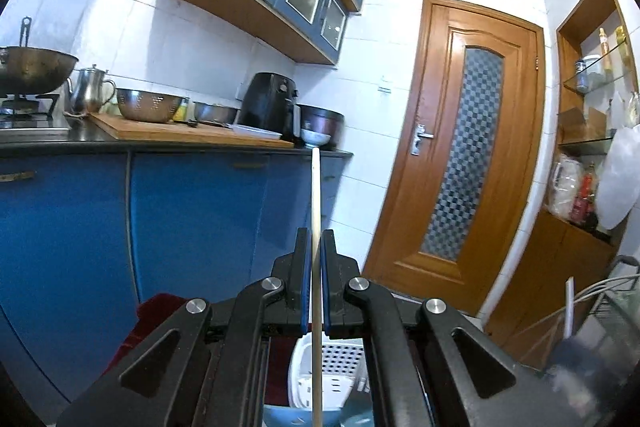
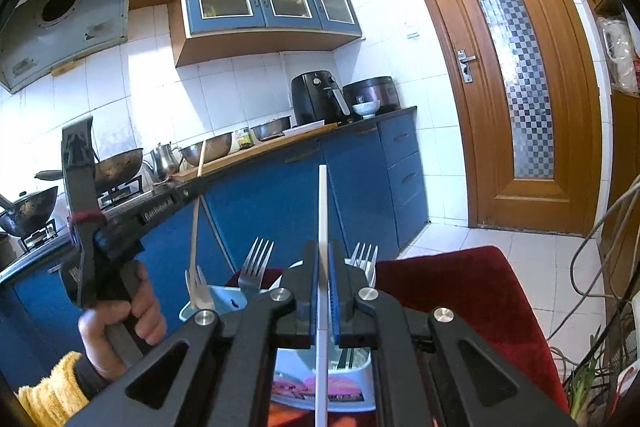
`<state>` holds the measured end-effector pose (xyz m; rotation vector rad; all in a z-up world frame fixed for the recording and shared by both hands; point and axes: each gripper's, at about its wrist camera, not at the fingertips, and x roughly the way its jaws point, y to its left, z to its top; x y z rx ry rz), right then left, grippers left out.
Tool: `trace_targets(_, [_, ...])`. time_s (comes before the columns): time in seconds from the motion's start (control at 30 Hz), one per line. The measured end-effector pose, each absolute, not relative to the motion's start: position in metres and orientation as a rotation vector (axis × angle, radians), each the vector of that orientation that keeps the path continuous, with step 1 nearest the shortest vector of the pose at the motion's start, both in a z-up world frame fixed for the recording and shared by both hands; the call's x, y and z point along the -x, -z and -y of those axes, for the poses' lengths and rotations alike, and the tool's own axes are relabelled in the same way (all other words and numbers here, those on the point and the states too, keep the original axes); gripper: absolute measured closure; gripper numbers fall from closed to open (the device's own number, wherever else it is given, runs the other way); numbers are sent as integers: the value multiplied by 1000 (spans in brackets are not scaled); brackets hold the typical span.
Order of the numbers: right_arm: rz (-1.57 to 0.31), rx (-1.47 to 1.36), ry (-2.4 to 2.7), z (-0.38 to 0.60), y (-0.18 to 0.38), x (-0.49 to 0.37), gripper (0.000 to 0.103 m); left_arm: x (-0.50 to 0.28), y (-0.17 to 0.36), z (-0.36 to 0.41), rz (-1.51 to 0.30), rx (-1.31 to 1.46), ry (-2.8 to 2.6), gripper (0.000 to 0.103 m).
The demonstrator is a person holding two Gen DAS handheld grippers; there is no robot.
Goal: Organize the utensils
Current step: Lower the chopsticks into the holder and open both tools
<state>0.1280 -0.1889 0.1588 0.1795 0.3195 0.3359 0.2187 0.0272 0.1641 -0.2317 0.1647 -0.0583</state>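
Left gripper [image 1: 316, 247] is clenching a wooden chopstick [image 1: 316, 195], right gripper [image 2: 323, 259] a white chopstick [image 2: 322, 211]; next, likely lowering both into the holder [image 2: 208, 301].

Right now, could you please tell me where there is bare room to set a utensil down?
The red cloth right of the white basket is bare. On the counter, the front strip of the cutting board, before the colander, is free. Crowded: the blue cup of forks, and the counter end by the air fryer and rice cooker.
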Motion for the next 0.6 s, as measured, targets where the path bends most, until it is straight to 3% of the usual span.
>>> trace_targets(0.6, [-182,-117,-301,156,-152,-181,97,-224,-106,-24,-187,193,20,101])
